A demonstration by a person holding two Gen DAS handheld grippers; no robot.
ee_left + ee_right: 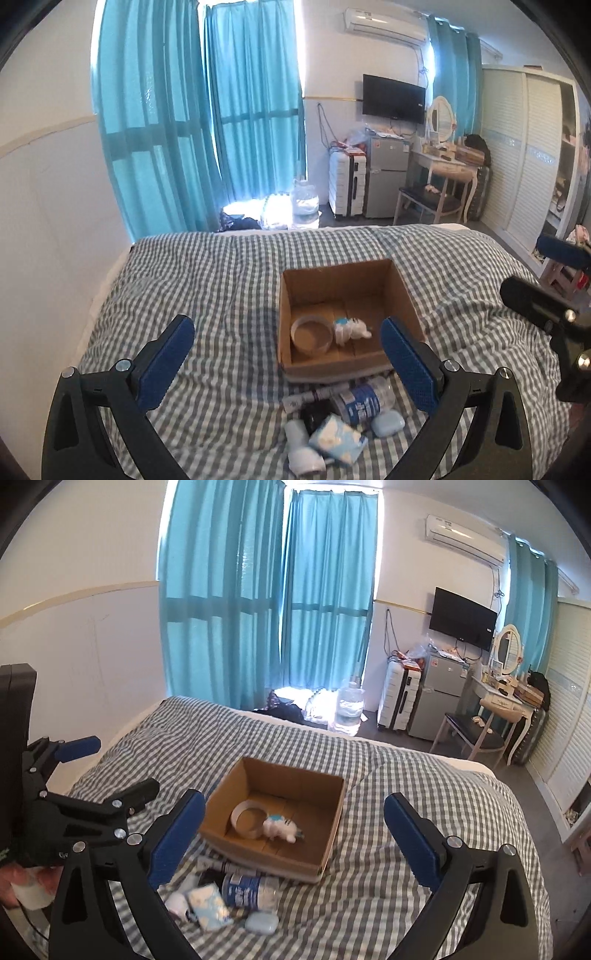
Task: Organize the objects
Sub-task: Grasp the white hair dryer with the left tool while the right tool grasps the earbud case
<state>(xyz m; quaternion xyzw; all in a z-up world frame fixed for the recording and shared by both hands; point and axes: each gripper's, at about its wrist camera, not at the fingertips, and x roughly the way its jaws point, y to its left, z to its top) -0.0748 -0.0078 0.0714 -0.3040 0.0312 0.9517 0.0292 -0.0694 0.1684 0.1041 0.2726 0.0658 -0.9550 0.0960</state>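
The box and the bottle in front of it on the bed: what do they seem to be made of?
Box: corrugated cardboard, probably; matte brown, with folded flaps. Bottle: clear plastic, apparently; see-through, glossy, with a blue printed label.

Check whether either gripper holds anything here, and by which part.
Nothing is held: the left gripper and right gripper are both open and empty above the bed.

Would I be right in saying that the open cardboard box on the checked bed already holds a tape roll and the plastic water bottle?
Not quite: the clear plastic water bottle with the blue label lies on the checked bed outside the brown cardboard box. Beside the tape roll is a small white plush toy, as the right wrist view shows.
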